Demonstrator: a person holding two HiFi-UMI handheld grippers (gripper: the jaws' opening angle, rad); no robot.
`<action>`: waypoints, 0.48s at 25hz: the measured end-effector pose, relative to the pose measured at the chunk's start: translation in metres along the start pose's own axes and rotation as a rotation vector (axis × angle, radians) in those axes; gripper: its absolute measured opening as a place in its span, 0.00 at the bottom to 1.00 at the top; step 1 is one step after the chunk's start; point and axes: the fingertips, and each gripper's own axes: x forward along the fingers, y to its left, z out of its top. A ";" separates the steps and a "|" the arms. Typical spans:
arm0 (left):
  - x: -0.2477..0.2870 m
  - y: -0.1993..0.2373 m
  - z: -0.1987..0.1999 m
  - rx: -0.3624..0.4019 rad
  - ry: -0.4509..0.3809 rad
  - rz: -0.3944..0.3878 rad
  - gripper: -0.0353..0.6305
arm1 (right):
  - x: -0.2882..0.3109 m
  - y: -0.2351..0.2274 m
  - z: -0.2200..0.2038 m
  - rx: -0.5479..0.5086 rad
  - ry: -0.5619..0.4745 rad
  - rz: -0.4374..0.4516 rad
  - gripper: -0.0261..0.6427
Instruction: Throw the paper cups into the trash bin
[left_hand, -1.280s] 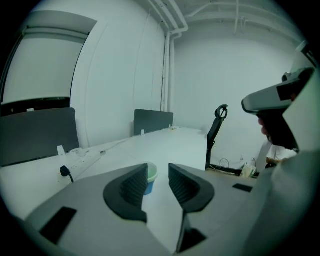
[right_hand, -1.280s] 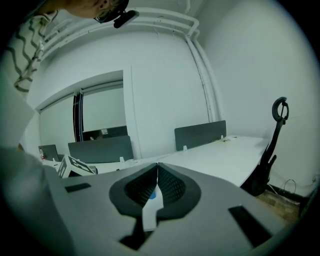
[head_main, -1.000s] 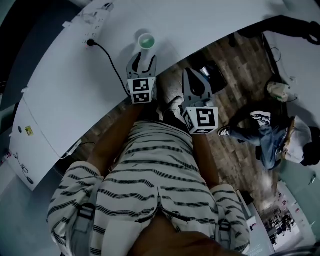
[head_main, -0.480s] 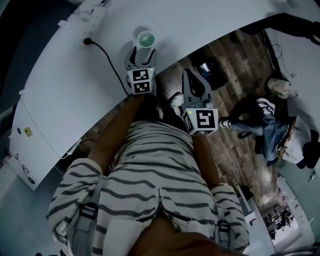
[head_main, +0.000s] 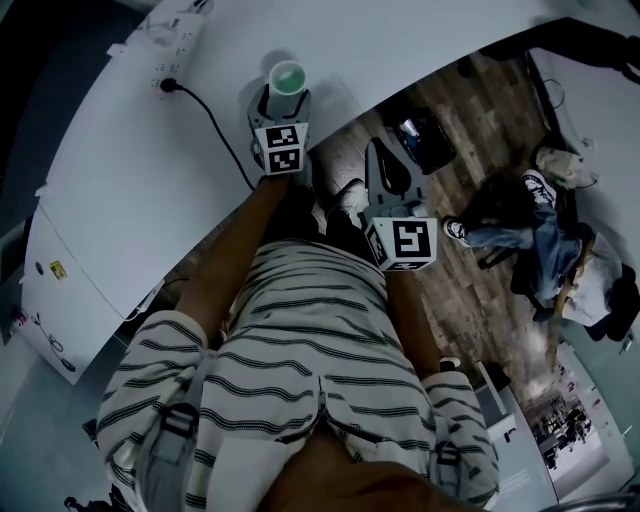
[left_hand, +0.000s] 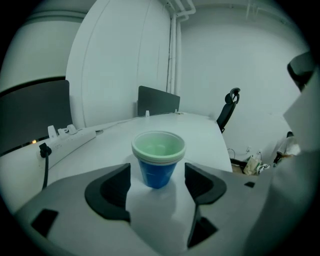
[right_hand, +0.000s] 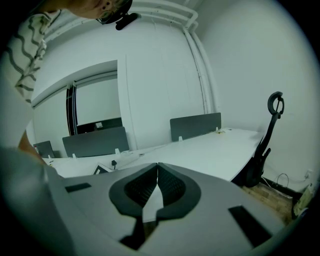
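Note:
A blue paper cup with a pale green inside and a doubled white rim stands upright on the white table. From the head view the cup sits near the table's curved edge. My left gripper is low over the table with the cup between its two dark fingertips, a gap on either side. Its jaws have just been opening and the pads do not touch the cup. The left gripper lies just short of the cup in the head view. My right gripper is shut and empty; in the head view the right gripper hangs off the table over the floor.
A white power strip with a black cable lies left of the cup. A black office chair stands past the table's right end. A dark bag and a seated person are on the wooden floor to the right.
The left gripper has moved forward and down toward the cup, its jaws now either side of it. The right gripper has stayed put.

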 end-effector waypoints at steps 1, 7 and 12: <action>0.002 0.001 0.000 -0.007 0.001 -0.003 0.55 | 0.000 -0.001 -0.001 0.000 0.003 -0.003 0.07; 0.012 0.000 0.004 -0.001 -0.004 -0.025 0.55 | 0.001 -0.003 -0.003 0.009 0.006 -0.011 0.07; 0.016 -0.003 0.006 0.015 -0.014 -0.045 0.50 | -0.001 -0.006 -0.007 0.013 0.017 -0.030 0.07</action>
